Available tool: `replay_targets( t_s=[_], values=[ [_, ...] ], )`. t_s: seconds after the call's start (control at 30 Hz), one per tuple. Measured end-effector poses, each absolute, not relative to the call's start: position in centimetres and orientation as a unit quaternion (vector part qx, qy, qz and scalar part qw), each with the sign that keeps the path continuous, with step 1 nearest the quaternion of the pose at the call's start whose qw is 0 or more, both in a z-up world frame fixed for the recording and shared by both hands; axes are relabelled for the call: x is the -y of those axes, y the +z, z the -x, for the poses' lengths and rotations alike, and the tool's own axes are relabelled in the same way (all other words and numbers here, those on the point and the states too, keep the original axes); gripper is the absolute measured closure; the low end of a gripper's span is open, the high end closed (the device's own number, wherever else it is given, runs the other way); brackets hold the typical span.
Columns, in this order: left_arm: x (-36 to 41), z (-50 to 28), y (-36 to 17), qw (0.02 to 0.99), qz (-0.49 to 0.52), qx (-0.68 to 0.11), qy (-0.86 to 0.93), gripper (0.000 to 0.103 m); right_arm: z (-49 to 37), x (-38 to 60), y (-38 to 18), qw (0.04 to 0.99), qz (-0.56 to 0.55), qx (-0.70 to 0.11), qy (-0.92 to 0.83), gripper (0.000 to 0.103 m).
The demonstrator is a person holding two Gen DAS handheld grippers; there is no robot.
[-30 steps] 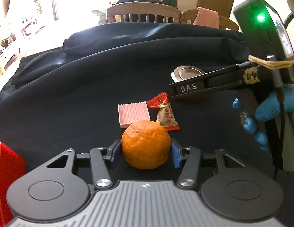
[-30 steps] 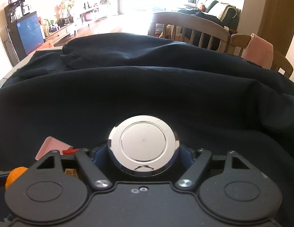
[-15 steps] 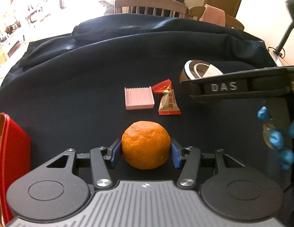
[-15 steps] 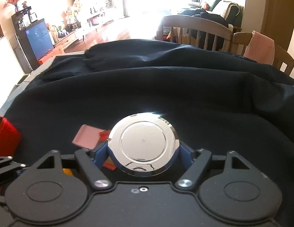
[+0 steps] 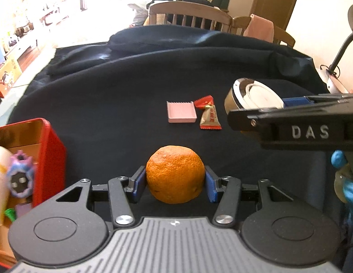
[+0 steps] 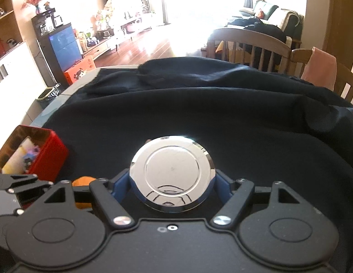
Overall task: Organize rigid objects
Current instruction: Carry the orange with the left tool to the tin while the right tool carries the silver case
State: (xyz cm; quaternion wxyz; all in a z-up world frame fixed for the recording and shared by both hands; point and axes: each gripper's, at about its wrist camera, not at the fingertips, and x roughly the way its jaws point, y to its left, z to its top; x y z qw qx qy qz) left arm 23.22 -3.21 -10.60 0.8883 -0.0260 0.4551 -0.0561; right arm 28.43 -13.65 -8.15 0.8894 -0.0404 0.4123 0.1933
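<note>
L gripper [image 5: 175, 185] clamps orange [image 5: 175, 174], R gripper [image 6: 172, 182] clamps tin [image 6: 172, 173]; red box [image 5: 49, 157] left, candy [image 5: 209, 116] w/ pink tray [image 5: 181, 112] ahead.

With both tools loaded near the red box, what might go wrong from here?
The red box already holds toys, so the orange in the left tool may not settle and could roll out. The right tool grips the smooth metal tin only at its rim; it might slip. Both tools could collide there.

fingers [image 6: 122, 185] gripping chrome disc [image 6: 172, 173] (red box [image 6: 52, 157] left)
</note>
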Motion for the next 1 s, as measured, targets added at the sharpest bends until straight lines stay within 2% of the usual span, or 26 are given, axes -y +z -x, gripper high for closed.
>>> replay_targets(
  t_s=[0.47,1.0],
  values=[
    [-2.2,-19.9,-6.2,0.894,0.040,-0.445,-0.027,0.051,-23.7,9.6,-4.0,0.889,0.044,-0.399,0.219,0.027],
    [-11.3,-17.9,-3.0,0.902,0.060,-0.427,0.012,0.051,-20.4,3.4,-2.5,0.889,0.039,-0.395,0.230,0.027]
  ],
)
